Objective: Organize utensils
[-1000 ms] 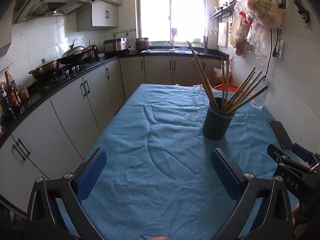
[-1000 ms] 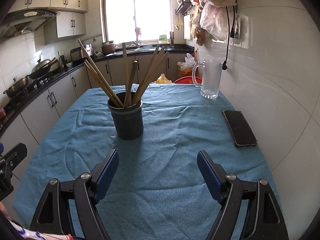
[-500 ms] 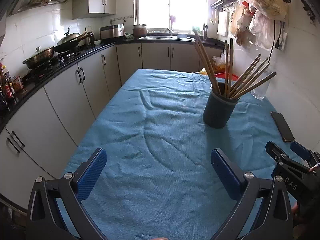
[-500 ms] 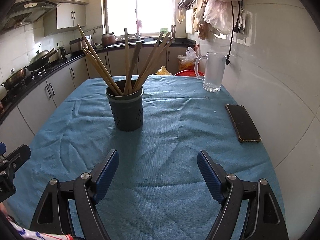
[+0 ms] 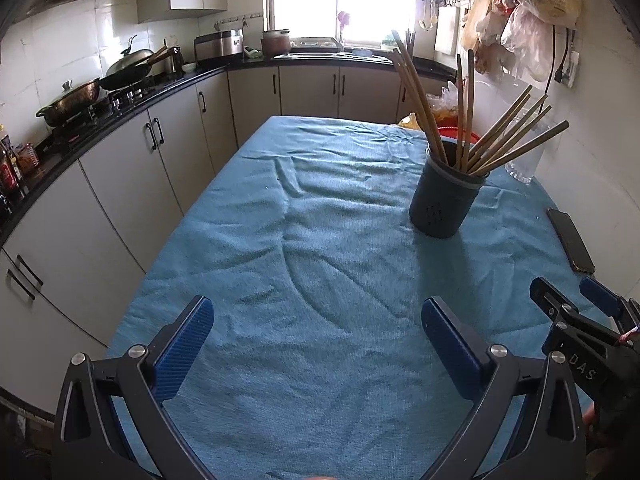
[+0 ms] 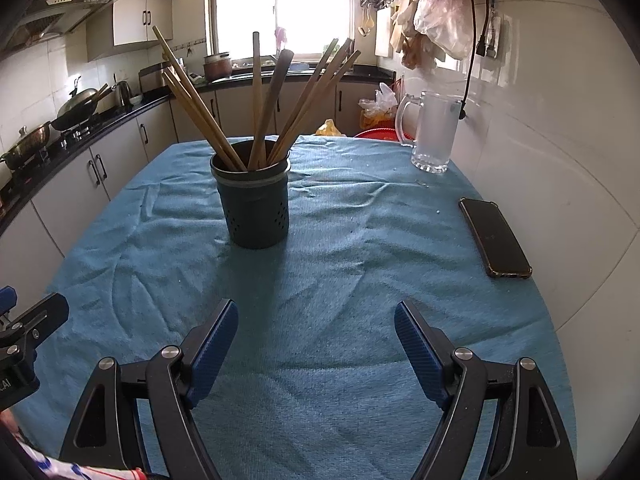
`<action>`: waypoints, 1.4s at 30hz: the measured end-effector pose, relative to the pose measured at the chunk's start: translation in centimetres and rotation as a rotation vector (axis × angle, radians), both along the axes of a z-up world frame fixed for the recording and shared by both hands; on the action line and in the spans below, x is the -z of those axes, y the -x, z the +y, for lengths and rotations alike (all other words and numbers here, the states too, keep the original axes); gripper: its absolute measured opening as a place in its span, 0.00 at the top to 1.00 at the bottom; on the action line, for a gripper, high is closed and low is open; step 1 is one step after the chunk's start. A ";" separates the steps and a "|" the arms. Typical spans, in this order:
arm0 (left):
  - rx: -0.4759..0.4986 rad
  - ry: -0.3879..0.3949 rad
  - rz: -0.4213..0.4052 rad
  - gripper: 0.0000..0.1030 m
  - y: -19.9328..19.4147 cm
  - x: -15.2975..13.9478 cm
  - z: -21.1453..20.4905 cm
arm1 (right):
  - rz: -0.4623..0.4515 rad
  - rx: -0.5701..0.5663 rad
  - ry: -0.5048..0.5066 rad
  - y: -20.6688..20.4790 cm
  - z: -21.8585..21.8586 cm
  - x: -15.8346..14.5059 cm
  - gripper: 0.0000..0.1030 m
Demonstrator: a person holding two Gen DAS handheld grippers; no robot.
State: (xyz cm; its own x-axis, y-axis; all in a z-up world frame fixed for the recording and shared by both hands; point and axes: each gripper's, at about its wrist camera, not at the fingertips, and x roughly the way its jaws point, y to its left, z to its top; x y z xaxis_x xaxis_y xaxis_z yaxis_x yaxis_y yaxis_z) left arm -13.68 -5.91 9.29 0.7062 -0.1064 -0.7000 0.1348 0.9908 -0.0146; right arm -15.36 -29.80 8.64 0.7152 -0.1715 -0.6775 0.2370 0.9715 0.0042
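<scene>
My left claw (image 5: 318, 318) and my right claw (image 6: 316, 322) are both wide open and hold nothing above the desk (image 6: 340, 248). The chopsticks (image 6: 256, 104) stand in the dark holder (image 6: 254, 208) on the blue cloth, ahead of both claws.

light source: daylight from the window (image 5: 340, 0) far ahead of my tongs; I see it blown out white in both views
brightness: room well lit; near foreground dimmer
glare: wall tiles (image 6: 540, 128) right of my right gripper (image 6: 316, 332) shine; haze around the hanging bags (image 6: 440, 12)
shadows: soft shadow from the holder (image 6: 254, 208) falls toward my right tongs on the blue cloth (image 6: 340, 260); cloth folds show faint shading ahead of my left gripper (image 5: 316, 328)
backlight: chopsticks (image 6: 256, 96) read dark against the window
distortion: strong fisheye; cabinets (image 5: 120, 184) left of my left tongs bow; black vignette in corners
focus: centre sharp; edges soft; no motion blur I can see
</scene>
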 end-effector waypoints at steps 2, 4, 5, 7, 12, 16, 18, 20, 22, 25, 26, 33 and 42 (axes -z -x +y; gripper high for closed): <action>0.002 -0.001 0.005 0.00 -0.1 0.1 0.0 | 0.004 -0.001 0.000 -0.1 0.0 0.2 0.18; 0.003 -0.001 0.010 0.00 -0.2 0.2 -0.1 | 0.008 -0.001 -0.002 -0.2 0.0 0.3 0.18; 0.003 -0.001 0.012 0.00 -0.2 0.3 -0.1 | 0.010 -0.002 -0.003 -0.2 0.0 0.4 0.18; 0.004 -0.001 0.016 0.00 -0.3 0.4 0.0 | 0.013 -0.001 -0.004 -0.2 0.0 0.5 0.18; 0.006 -0.001 0.022 0.00 -0.4 0.6 -0.1 | 0.015 0.000 -0.007 -0.3 -0.1 0.6 0.18; 0.007 -0.004 0.025 0.00 -0.5 0.8 -0.1 | 0.019 0.001 -0.009 -0.4 -0.2 0.7 0.18; 0.007 -0.004 0.028 0.00 -0.5 0.9 -0.1 | 0.022 0.002 -0.011 -0.4 -0.2 0.8 0.18; 0.006 -0.004 0.032 0.00 -0.6 1.0 0.0 | 0.023 0.002 -0.012 -0.4 -0.3 0.9 0.18; 0.006 -0.005 0.033 0.00 -0.7 1.1 0.0 | 0.024 0.002 -0.013 -0.5 -0.3 1.0 0.18; 0.009 -0.005 0.034 0.00 -0.7 1.1 0.0 | 0.026 0.000 -0.013 -0.5 -0.3 1.1 0.18; 0.009 -0.005 0.034 0.00 -0.7 1.1 0.0 | 0.026 -0.001 -0.013 -0.5 -0.2 1.1 0.18; 0.010 -0.007 0.036 0.00 -0.7 1.4 -0.1 | 0.027 -0.005 -0.014 -0.5 -0.2 1.2 0.18; 0.013 -0.007 0.043 0.00 -0.6 1.4 -0.1 | 0.029 -0.010 -0.010 -0.5 0.1 1.4 0.18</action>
